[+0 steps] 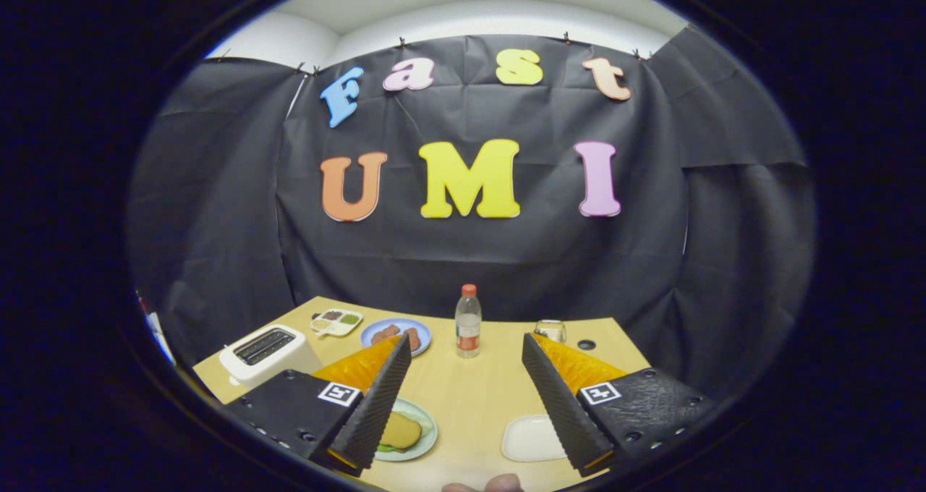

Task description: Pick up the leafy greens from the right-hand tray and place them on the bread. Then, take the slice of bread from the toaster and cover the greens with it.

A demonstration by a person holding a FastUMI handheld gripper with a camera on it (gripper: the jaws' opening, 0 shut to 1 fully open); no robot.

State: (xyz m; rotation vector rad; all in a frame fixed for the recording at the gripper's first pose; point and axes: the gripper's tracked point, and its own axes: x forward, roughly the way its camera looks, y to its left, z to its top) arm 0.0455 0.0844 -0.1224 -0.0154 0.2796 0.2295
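My gripper (464, 341) hangs open above the wooden table (477, 394), nothing between its fingers. Partly hidden behind the left finger (376, 398) is a pale green plate (423, 434). It carries a slice of bread (401, 430), and leafy greens (387, 448) peek out from under the slice's near edge. A white tray (532, 438) lies bare beside the right finger (561, 398). The white toaster (264, 351) stands beyond the left finger, its two slots dark.
Beyond the fingers a clear bottle with a red cap (468, 322) stands mid-table. Left of it are a blue plate of food (396, 335) and a small divided dish (336, 322). A glass (550, 331) sits behind the right finger. A person's fingertips (485, 485) show nearest me.
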